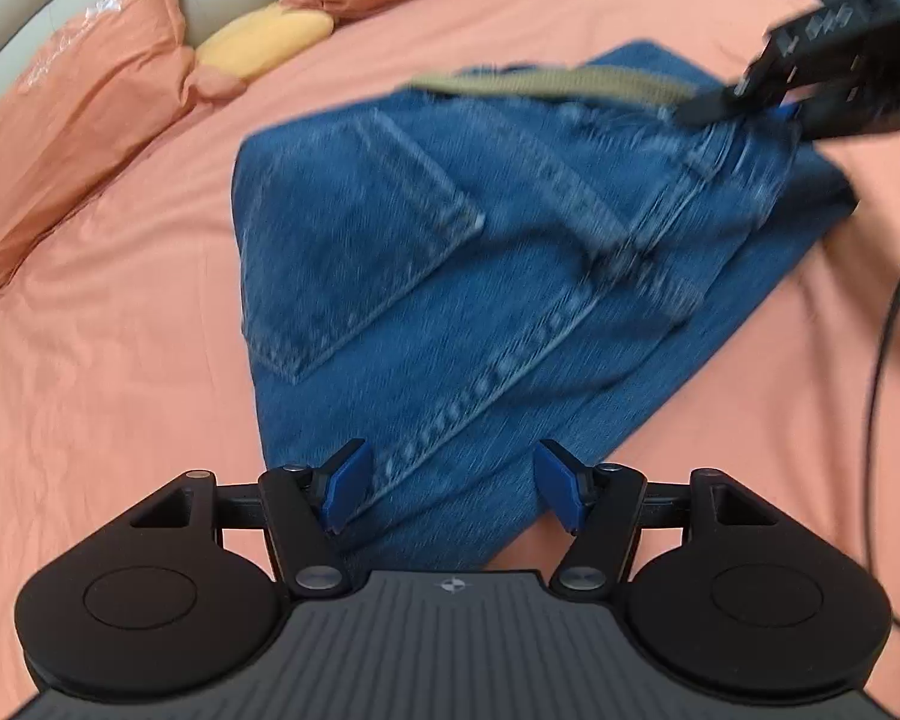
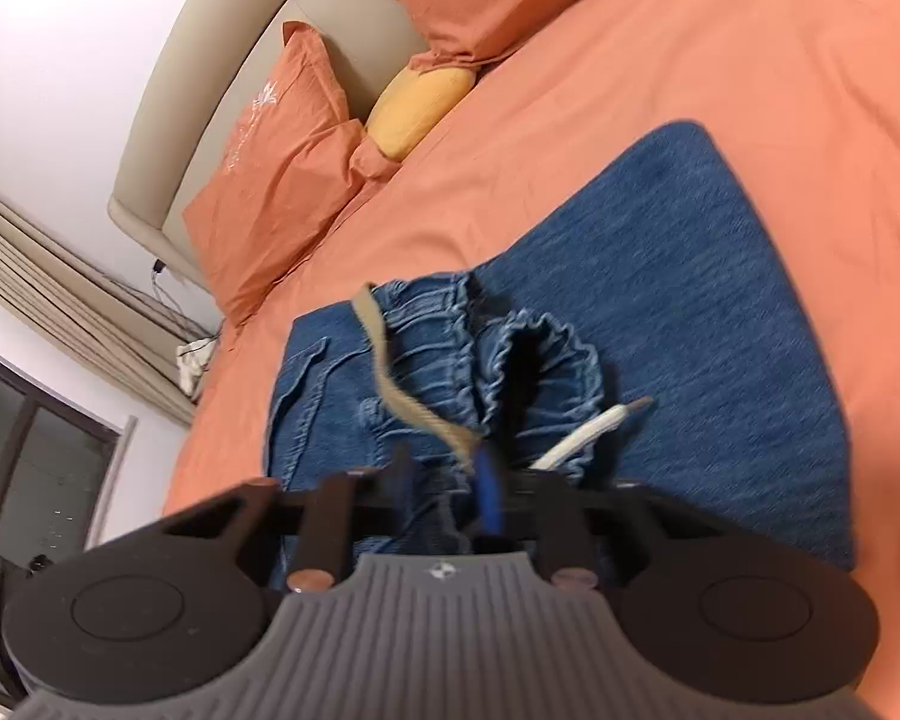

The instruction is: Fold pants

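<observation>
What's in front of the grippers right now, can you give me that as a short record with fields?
surface: bed with orange sheet
garment: blue jeans, partly folded, back pocket up
waistband: gathered elastic, tan drawstring loose
left gripper: open, above the near end of the jeans, holding nothing
right gripper: shut on the jeans at the waistband, lifting it
background: orange pillows, yellow cushion, beige headboard
</observation>
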